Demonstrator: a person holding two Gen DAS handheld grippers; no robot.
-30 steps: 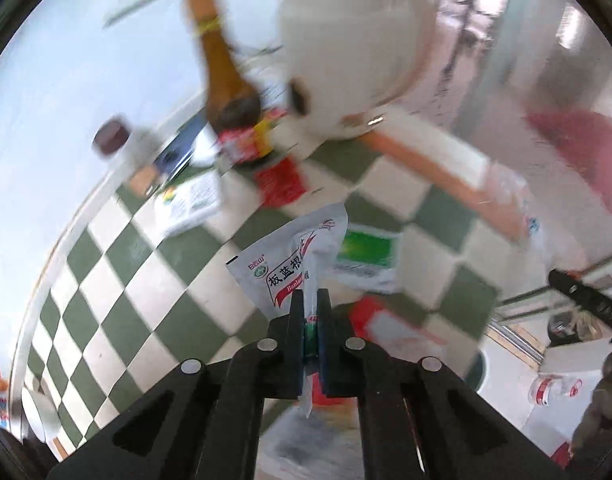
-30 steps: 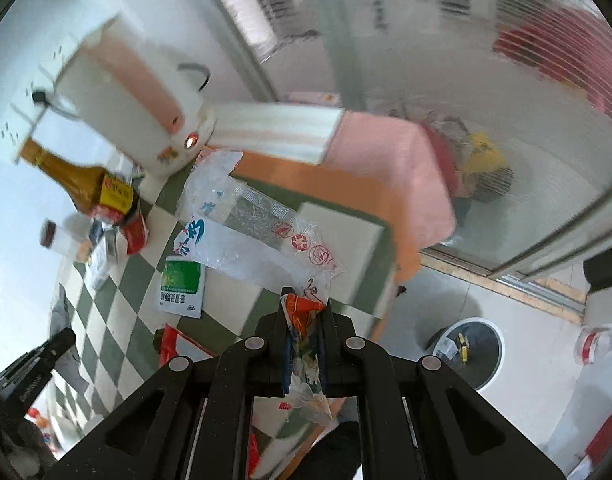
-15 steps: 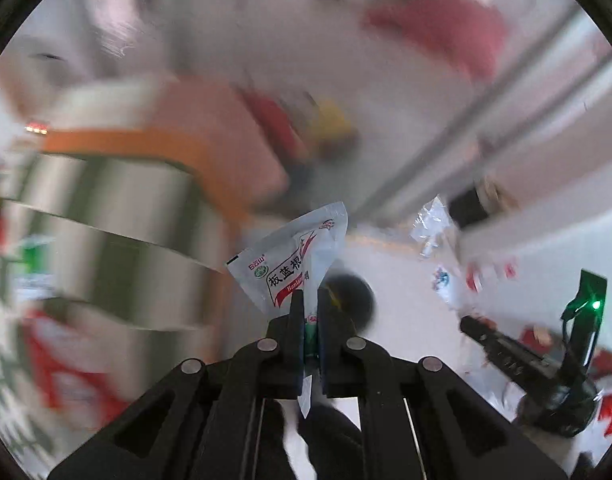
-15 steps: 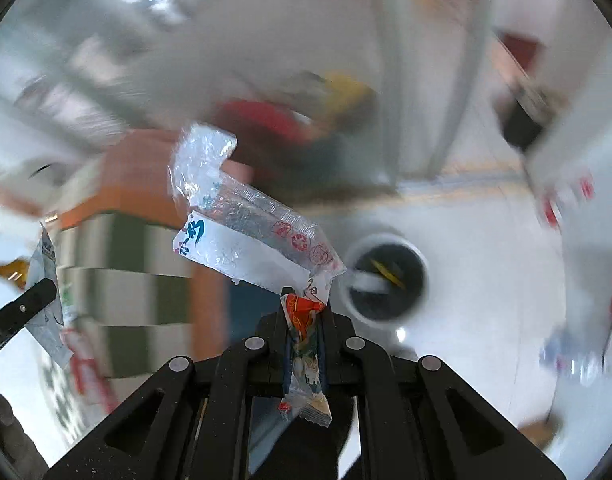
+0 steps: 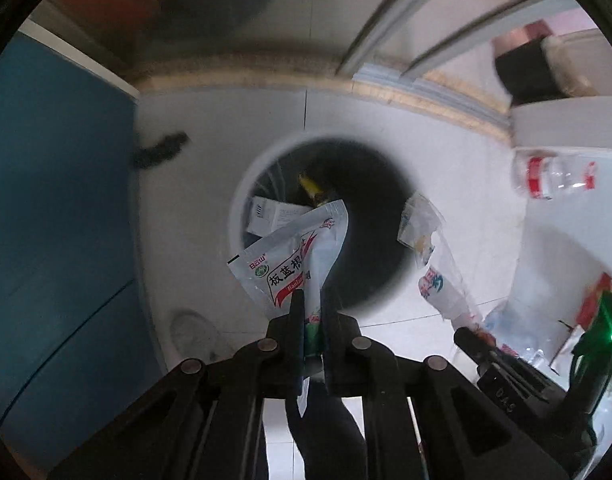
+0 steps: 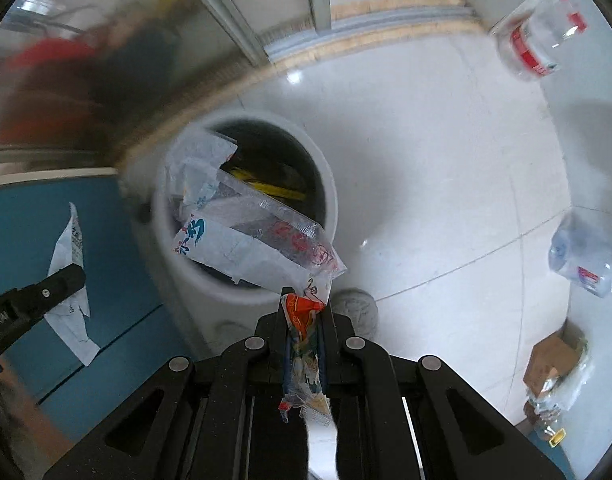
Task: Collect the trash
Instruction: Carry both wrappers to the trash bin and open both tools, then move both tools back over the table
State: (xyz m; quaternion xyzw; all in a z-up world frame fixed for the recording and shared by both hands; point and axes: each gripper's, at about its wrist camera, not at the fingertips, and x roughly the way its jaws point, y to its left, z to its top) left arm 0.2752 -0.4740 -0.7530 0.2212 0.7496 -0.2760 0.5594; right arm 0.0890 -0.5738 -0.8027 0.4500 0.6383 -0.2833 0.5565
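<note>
My left gripper [image 5: 312,300] points down over a round white trash bin [image 5: 241,200] that holds scraps. A white sachet [image 5: 289,264] with green and red print sits between its fingers; the jaws are opening, but the pads still touch it. My right gripper [image 6: 304,300] is shut on an orange wrapper [image 6: 301,320] and a long clear plastic bag [image 6: 249,240] that hangs over the bin's rim [image 6: 330,200]. Each view shows the other gripper beside it: the right one with its bag [image 5: 430,264], the left one with its sachet [image 6: 69,248].
A blue panel [image 5: 57,200] stands left of the bin. On the white tile floor lie clear plastic bottles [image 6: 538,36] [image 6: 586,256] and a cardboard box [image 6: 550,364]. A sliding-door track [image 6: 386,28] runs behind the bin. A dark scrap [image 5: 161,148] lies near the panel.
Both grippers swung away from the checkered table and dropped down to the bin on the floor, each carrying its trash. The left jaws stand slightly wider than before.
</note>
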